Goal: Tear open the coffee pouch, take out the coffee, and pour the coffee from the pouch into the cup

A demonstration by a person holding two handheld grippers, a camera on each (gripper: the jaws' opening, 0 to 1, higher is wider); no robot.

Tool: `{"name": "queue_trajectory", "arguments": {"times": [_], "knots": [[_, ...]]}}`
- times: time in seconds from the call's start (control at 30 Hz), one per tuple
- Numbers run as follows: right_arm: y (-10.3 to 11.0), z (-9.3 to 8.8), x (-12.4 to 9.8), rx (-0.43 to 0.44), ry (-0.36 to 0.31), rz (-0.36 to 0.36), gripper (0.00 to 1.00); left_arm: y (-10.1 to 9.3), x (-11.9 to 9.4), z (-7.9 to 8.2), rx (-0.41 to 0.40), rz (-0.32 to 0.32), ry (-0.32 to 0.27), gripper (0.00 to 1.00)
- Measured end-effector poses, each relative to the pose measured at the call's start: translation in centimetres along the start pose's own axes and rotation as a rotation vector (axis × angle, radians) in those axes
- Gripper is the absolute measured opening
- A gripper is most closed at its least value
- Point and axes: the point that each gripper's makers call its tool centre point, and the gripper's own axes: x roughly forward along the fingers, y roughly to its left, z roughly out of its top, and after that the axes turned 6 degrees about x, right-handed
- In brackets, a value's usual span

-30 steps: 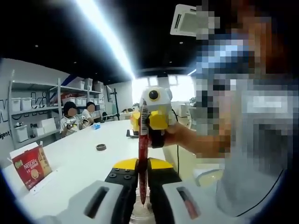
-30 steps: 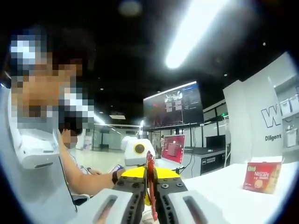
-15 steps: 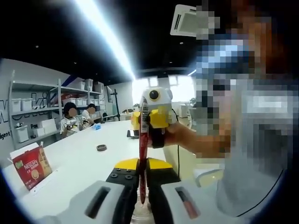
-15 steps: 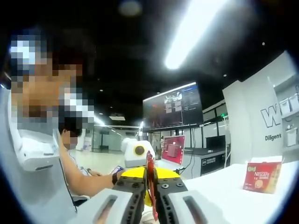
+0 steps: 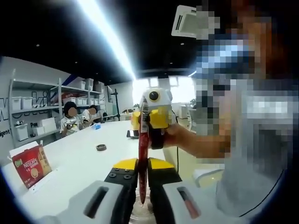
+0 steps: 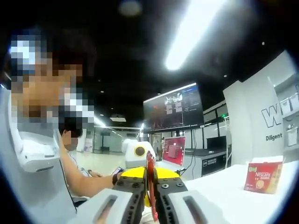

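Left gripper view: tongs pinching coffee pouch

Red box — shelves — monitor

Each claw has pale grey outer shells with slots, black screwed inner plates and a yellow body; the person wears a grey top.

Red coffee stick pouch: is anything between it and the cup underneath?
Nothing visible. In the left gripper view the red coffee stick pouch stands upright, pinched by both the left gripper and the right gripper, with its lower end right over the clear cup rim, which is mostly hidden by the jaws.
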Motion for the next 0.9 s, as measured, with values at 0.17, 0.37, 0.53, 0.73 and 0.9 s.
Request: {"name": "queue_trajectory", "arguments": {"times": [0.17, 0.37, 0.53, 0.73, 0.9], "knots": [[-0.07, 0.09, -0.11, -0.001, 0.001, 0.000, 0.07, -0.02, 0.04, 0.08, 0.005, -0.002, -0.001, 0.09], [-0.04, 0.07, -0.14, 0.001, -0.007, -0.002, 0.07, -0.05, 0.08, 0.07, 0.007, -0.002, 0.001, 0.11], [-0.19, 0.06, -0.28, 0.000, -0.006, -0.003, 0.07, -0.01, 0.20, 0.00, 0.015, -0.001, 0.002, 0.09], [0.04, 0.17, -0.26, -0.007, -0.015, 0.010, 0.13, -0.10, 0.19, 0.11, 0.023, -0.003, 0.003, 0.07], [0.12, -0.23, -0.32, -0.020, -0.004, 0.010, 0.08, -0.22, 0.24, -0.17, 0.018, -0.011, 0.011, 0.08]]}}
